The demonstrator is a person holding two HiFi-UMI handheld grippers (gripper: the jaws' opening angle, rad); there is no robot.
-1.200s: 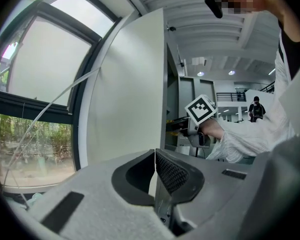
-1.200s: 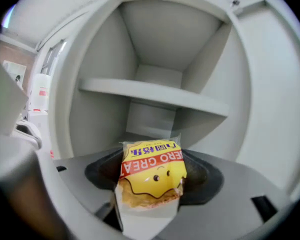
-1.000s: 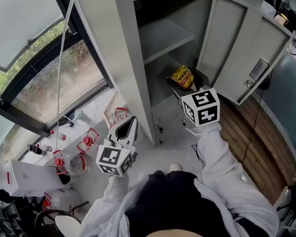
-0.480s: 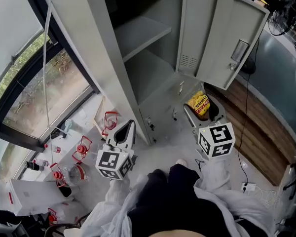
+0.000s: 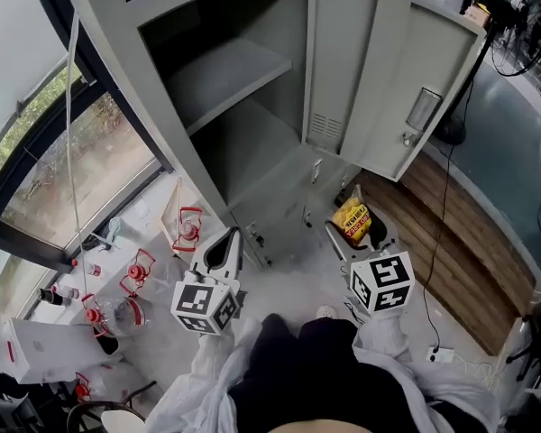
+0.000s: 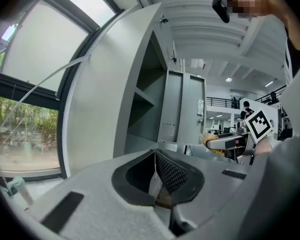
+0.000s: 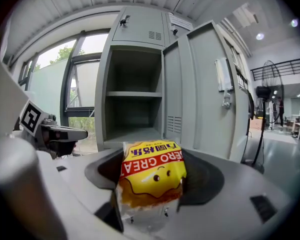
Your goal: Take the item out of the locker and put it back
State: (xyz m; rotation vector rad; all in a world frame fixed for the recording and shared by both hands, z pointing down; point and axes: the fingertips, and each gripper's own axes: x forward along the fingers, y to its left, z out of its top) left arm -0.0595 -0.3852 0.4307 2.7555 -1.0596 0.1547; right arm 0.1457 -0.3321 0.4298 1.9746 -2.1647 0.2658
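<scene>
Yellow snack bag (image 7: 151, 179) (red-banded), grey locker (image 5: 343, 61)

Yellow snack packet (image 5: 353, 216) outside the open locker (image 5: 218, 70).
My right hand-held gripper (image 5: 355, 233) holds it near the swung-out door (image 5: 392, 79).

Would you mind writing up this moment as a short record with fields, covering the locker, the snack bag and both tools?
Locker: door open; shelf bare
Snack bag: yellow with a red band, outside the locker, in front of its opening
Right tool: shut on the snack bag, low before the locker
Left tool: jaws together, nothing between them, off to the locker's left
Task stage: bag is out, not yet put back
</scene>
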